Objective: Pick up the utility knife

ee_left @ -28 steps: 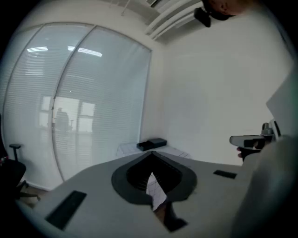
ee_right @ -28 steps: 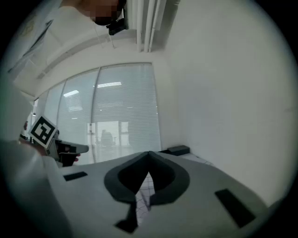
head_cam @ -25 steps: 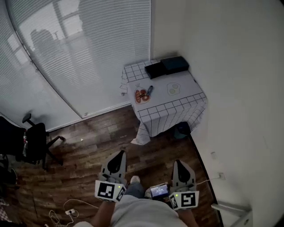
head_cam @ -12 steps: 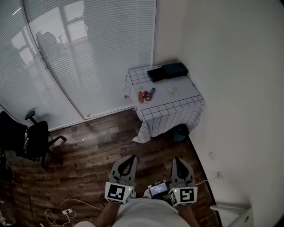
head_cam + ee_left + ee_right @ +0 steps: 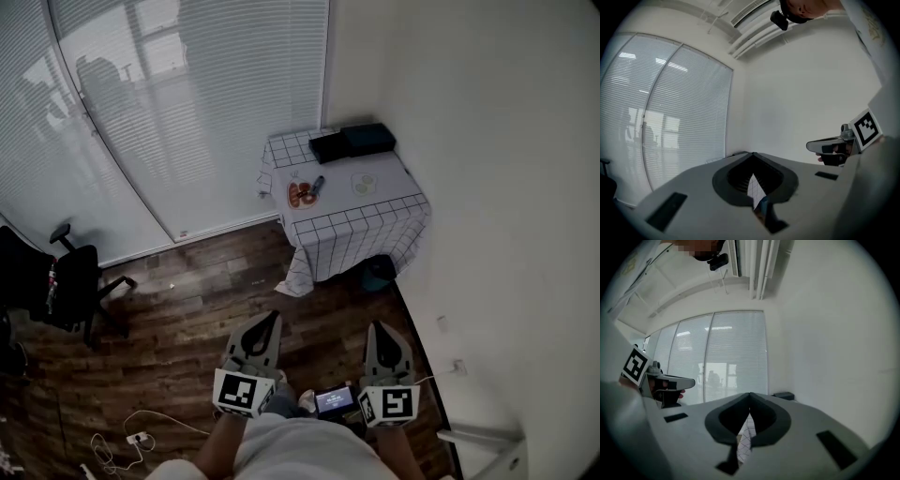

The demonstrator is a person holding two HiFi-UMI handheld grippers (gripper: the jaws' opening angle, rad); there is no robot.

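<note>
Far ahead stands a small table (image 5: 370, 225) under a checked cloth. On it a short dark blue object, probably the utility knife (image 5: 317, 185), lies next to an orange item (image 5: 299, 195). My left gripper (image 5: 271, 321) and right gripper (image 5: 382, 329) are held low over the wooden floor, well short of the table, pointing towards it. Both are shut with nothing in them. In the left gripper view the left gripper's (image 5: 752, 155) jaws meet at a point, with the checked cloth seen through the gap below. The right gripper's (image 5: 750, 394) jaws meet the same way in the right gripper view.
Two black boxes (image 5: 352, 142) and a pale green dish (image 5: 364, 184) share the table. A dark bin (image 5: 380, 274) sits under its corner. A white wall runs along the right, blinds along the back. An office chair (image 5: 70, 286) stands left; cables (image 5: 131, 438) lie on the floor.
The left gripper has moved right and a little forward in the picture, closer to the right one. The right gripper has edged forward. Both stay shut.
</note>
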